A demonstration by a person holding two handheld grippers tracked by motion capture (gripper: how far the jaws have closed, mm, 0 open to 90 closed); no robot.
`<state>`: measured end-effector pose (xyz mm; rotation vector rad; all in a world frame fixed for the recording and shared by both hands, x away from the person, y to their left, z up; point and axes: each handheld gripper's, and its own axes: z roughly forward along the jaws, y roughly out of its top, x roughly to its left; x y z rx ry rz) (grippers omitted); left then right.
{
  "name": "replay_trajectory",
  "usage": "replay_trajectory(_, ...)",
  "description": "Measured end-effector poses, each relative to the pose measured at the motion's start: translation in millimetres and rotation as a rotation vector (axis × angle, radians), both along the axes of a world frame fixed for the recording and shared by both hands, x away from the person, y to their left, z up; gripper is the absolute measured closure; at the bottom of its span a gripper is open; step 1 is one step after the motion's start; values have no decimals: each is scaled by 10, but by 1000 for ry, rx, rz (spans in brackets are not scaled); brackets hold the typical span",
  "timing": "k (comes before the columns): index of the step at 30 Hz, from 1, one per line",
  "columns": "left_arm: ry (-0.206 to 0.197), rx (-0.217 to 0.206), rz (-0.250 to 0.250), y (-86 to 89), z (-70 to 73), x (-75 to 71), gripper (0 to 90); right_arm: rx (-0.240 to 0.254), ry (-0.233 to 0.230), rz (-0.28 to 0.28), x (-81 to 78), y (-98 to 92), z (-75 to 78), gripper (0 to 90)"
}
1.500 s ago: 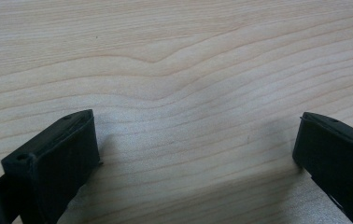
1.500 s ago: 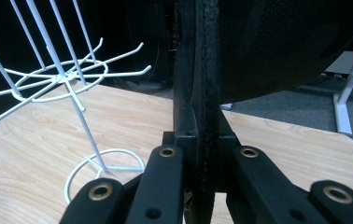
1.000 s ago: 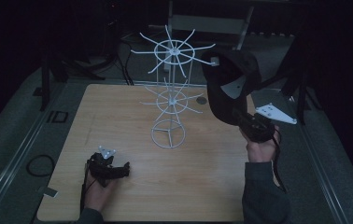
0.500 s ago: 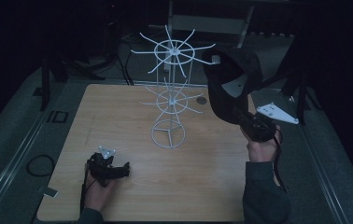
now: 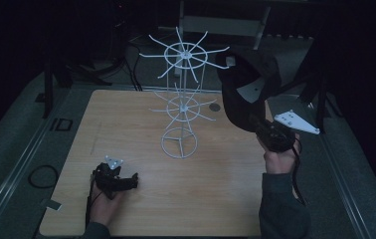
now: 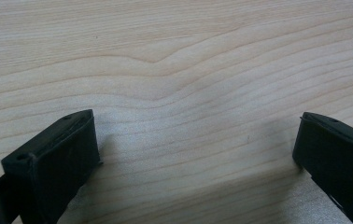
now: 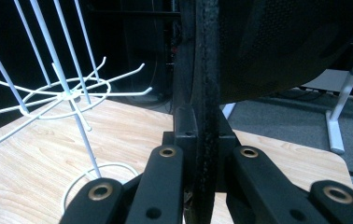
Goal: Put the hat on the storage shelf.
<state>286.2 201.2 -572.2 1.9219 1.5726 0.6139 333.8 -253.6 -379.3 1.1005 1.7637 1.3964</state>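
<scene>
The right tongs (image 5: 255,123) were clenched on the brim of a black cap (image 5: 248,84), held aloft over the desk's (image 5: 126,124) far right corner beside the white wire rack (image 5: 183,99); its crown pointed up. The left tongs (image 5: 131,180) rested released near the front left corner.

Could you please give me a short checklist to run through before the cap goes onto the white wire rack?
1. Right tongs clamped on the cap brim: ok.
2. Cap raised beside the rack's upper hooks: ok.
3. Nearest hook tip lined up with the cap's opening: cannot tell.
4. Left tongs open, holding nothing, low over the table: ok.
5. Rack base flat on the table: ok.
</scene>
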Motion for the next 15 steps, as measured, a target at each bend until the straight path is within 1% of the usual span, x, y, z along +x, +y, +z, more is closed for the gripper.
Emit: replay_trajectory(15, 0, 0, 0, 0, 0, 0, 2, 3, -22, -5, -35, -11, 21, 864)
